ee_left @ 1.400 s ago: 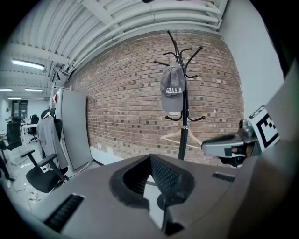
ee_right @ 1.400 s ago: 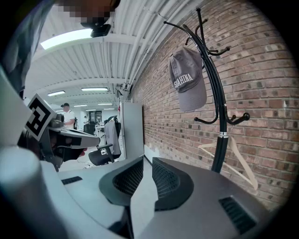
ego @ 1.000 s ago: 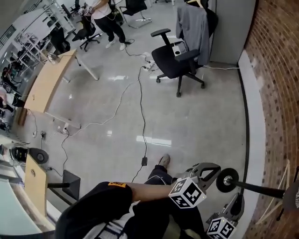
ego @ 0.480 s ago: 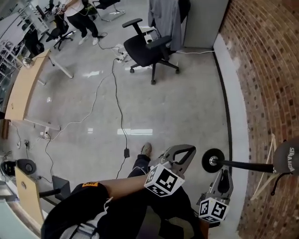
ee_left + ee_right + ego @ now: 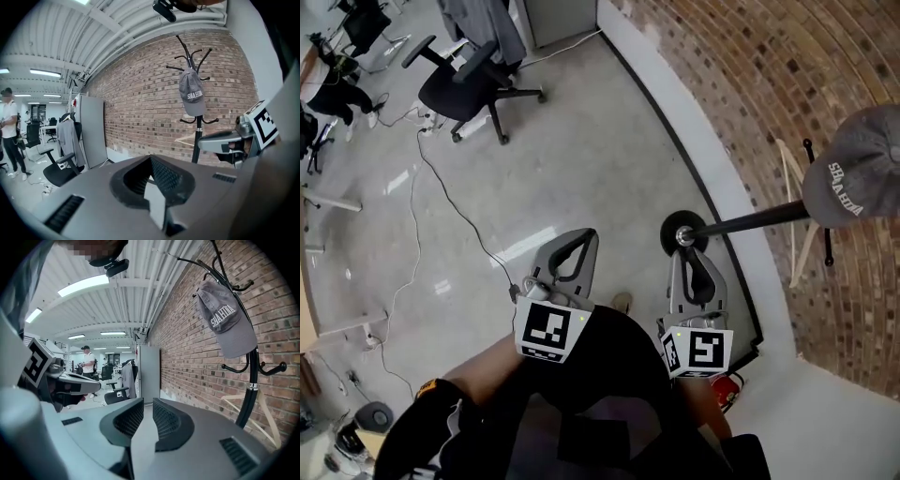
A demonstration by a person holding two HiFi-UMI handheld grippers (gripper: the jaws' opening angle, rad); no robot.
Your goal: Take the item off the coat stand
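A grey cap point(image 5: 853, 178) with white lettering hangs on the top of a black coat stand point(image 5: 750, 220), whose round base point(image 5: 682, 234) sits on the floor by the brick wall. Both gripper views show the cap high up point(image 5: 191, 96) point(image 5: 225, 322), well beyond the jaws. My left gripper point(image 5: 581, 239) point(image 5: 151, 161) is shut and holds nothing. My right gripper point(image 5: 691, 255) point(image 5: 148, 404) is just short of the stand's base, its pads a narrow gap apart and empty. Neither gripper touches the cap or the stand.
The brick wall point(image 5: 741, 84) runs along the right. A pale wooden frame point(image 5: 797, 225) leans on it behind the stand. A black office chair point(image 5: 473, 84) and a floor cable point(image 5: 450, 202) lie to the left. A person point(image 5: 88, 363) stands far off.
The head view has swung from the open floor towards the brick wall, so the cap now shows in full. Both grippers have come forward, and the stand's base sits just ahead of the right one.
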